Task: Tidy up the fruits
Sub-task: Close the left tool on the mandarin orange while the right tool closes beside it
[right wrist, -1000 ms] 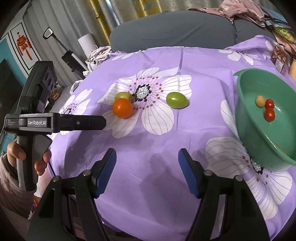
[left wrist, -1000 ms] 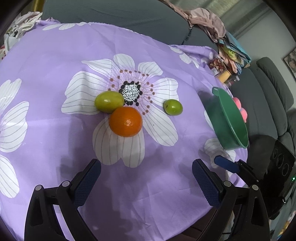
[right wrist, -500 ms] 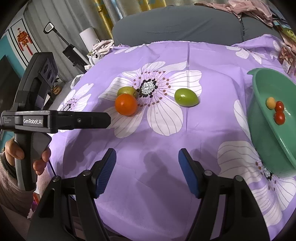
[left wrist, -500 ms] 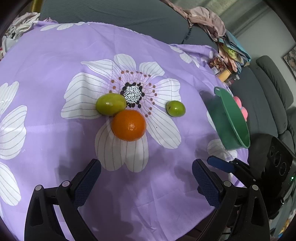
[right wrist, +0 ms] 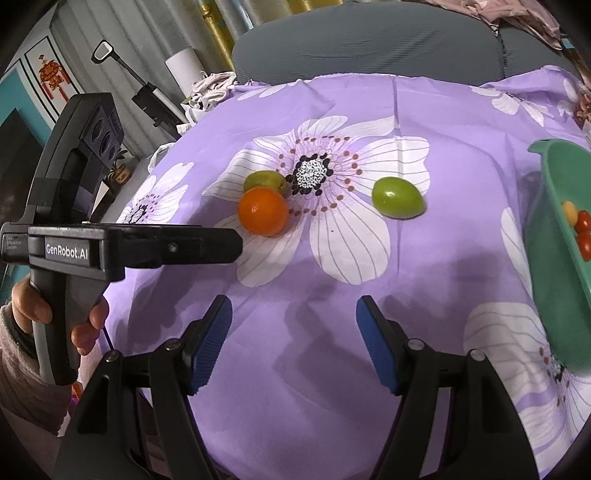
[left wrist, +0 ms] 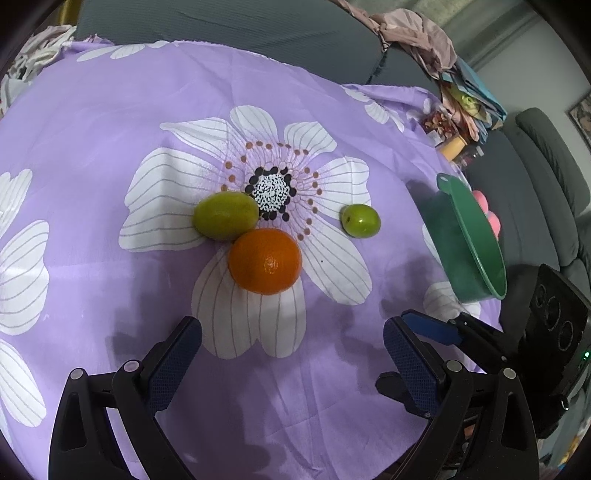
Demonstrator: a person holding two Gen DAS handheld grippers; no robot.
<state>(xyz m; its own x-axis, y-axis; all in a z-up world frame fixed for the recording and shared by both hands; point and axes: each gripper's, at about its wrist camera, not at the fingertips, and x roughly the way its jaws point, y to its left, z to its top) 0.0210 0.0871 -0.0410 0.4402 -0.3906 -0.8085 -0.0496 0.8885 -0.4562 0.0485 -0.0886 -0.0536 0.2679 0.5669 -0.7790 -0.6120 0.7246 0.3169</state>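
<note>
An orange (left wrist: 264, 260) lies on the purple flowered cloth (left wrist: 92, 110), touching a larger green fruit (left wrist: 226, 215) behind it. A smaller green fruit (left wrist: 360, 220) lies apart to the right. A green bowl (left wrist: 476, 243) stands at the right edge; in the right wrist view the green bowl (right wrist: 546, 266) holds small red and yellow fruits (right wrist: 578, 227). My left gripper (left wrist: 291, 350) is open and empty, just short of the orange. My right gripper (right wrist: 293, 332) is open and empty, nearer than the orange (right wrist: 263, 211) and the smaller green fruit (right wrist: 397, 198).
A grey sofa (left wrist: 258, 33) runs behind the table, with clothes and clutter (left wrist: 454, 96) at its right end. The left gripper's body (right wrist: 110, 247) and the hand holding it fill the left of the right wrist view. The cloth's near edge is below both grippers.
Both grippers have moved forward and a little left toward the fruits; the orange looks closer in the left wrist view. The bowl has slid rightward in the right wrist view. No fruit moved.
</note>
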